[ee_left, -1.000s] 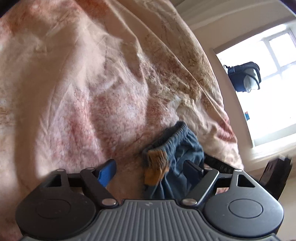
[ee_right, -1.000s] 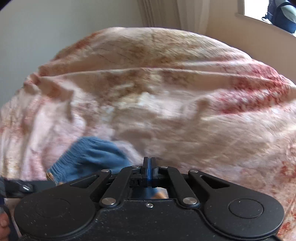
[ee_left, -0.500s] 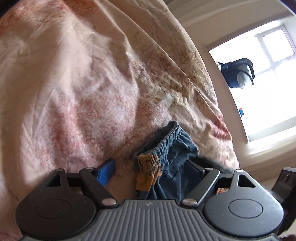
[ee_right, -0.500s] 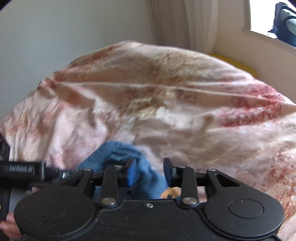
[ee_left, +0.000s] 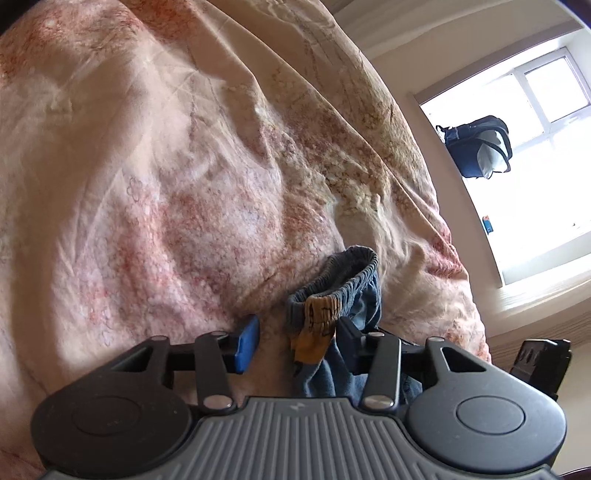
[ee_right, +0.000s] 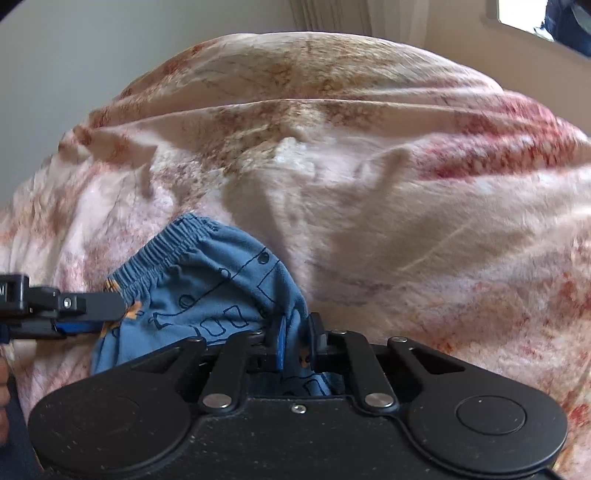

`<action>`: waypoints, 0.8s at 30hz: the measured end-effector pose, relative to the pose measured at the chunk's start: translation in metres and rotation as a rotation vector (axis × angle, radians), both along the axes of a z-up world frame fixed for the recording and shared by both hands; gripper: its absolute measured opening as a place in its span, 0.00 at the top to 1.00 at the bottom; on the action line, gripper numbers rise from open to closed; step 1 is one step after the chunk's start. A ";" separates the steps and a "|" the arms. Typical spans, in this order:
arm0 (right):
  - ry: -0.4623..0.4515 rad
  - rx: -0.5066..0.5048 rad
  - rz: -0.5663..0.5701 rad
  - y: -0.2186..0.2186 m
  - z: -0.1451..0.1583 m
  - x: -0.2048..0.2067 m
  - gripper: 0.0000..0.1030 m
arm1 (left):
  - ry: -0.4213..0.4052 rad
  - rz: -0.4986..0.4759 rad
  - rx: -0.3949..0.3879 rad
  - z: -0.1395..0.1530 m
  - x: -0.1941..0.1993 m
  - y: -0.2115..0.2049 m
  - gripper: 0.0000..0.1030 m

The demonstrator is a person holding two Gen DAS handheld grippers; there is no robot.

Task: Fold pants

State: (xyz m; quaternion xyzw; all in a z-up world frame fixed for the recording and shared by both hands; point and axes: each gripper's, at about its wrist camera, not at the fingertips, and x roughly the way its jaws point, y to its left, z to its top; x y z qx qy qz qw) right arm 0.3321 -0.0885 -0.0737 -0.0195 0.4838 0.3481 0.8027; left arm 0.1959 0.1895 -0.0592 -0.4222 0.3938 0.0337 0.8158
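Your right claw (ee_right: 295, 345) is closing on the blue pants (ee_right: 207, 288), cloth pinched between; your left claw (ee_left: 295, 338), narrower than before, is closing around the waistband, not gripping yet.

Daylight frm blown-out window (ee_left: 546, 155); soft shadows on blanket (ee_left: 166, 192); fisheye warp, edges blurry.

This is a bedroom in a home. A soft blanket (ee_left: 177, 206) with a pink and red flower pattern covers a bed. Beside it a bright window (ee_left: 546, 110) has a dark backpack (ee_left: 476, 147) on its sill, and pale curtains (ee_right: 332, 16) hang by a plain wall (ee_right: 92, 55).
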 end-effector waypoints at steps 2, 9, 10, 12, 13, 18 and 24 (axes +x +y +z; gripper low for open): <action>0.026 0.031 -0.020 -0.004 -0.004 0.004 0.89 | -0.001 0.007 -0.012 -0.001 0.000 0.002 0.51; 0.048 0.061 -0.048 -0.008 -0.005 0.004 0.88 | 0.002 0.019 -0.042 -0.010 0.008 0.007 0.48; 0.048 0.059 -0.051 -0.008 -0.005 0.004 0.88 | -0.003 0.009 -0.035 -0.010 0.009 0.006 0.50; 0.040 0.049 -0.053 -0.007 -0.004 0.002 0.88 | -0.012 -0.009 -0.020 -0.009 0.011 0.002 0.68; 0.028 0.033 -0.054 -0.004 -0.002 0.000 0.88 | -0.010 -0.022 -0.022 -0.009 0.012 0.001 0.74; -0.005 0.009 -0.071 0.001 0.005 -0.006 0.82 | -0.041 -0.017 0.015 0.000 0.007 -0.001 0.81; -0.219 -0.100 -0.117 -0.007 0.039 -0.049 0.71 | -0.078 -0.023 0.127 0.015 0.002 -0.012 0.82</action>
